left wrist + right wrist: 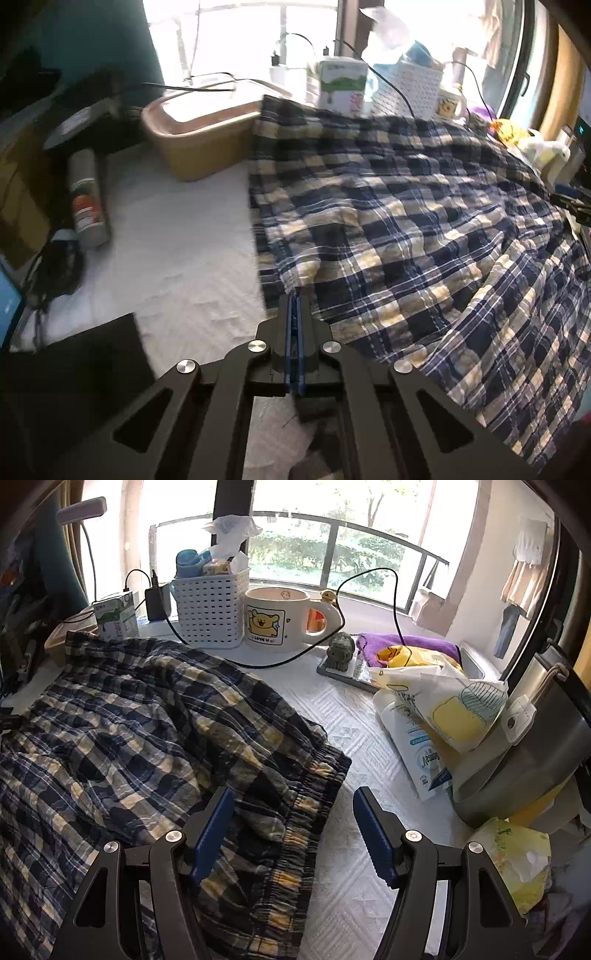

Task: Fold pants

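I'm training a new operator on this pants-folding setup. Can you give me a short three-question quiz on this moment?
1. True or false: the left gripper is shut on the plaid pants.
2. The right gripper is: A) open over the elastic waistband; B) shut on the mug; C) holding the basket.
3. Fill in: the bear mug stands directly right of the white ____.

Key: 1 true; 2 A; 3 basket.
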`<act>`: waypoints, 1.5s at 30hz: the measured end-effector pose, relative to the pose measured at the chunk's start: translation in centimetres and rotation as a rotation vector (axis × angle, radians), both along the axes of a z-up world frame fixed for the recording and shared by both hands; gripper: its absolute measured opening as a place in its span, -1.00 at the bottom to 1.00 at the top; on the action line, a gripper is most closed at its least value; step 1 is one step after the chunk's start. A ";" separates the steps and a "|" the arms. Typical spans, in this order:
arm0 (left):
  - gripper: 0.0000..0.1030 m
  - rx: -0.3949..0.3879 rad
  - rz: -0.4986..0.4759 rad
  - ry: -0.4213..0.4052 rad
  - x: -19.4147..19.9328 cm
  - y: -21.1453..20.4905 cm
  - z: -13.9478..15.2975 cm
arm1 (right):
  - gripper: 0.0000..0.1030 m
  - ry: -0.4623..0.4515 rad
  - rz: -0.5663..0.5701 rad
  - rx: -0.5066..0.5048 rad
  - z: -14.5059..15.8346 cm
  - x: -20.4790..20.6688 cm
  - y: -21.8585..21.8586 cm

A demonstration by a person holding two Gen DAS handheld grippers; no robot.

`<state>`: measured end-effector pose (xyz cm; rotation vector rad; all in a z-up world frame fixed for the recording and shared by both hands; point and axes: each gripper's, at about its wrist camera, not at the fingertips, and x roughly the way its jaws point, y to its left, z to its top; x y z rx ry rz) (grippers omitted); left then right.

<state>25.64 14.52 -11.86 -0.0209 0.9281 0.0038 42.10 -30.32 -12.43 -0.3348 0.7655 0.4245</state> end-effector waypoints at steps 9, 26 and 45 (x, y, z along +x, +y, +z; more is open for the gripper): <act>-0.93 -0.019 0.052 0.036 0.4 1.7 0.2 | 0.35 0.063 -0.005 0.036 -0.8 3.0 0.3; -0.62 0.015 -0.122 0.015 5.7 -1.9 1.8 | 0.35 0.173 -0.061 0.177 -0.6 6.7 -1.1; -0.51 0.003 -0.054 0.011 4.4 -0.2 0.9 | 0.09 -0.007 -0.041 -0.110 -0.5 6.9 3.9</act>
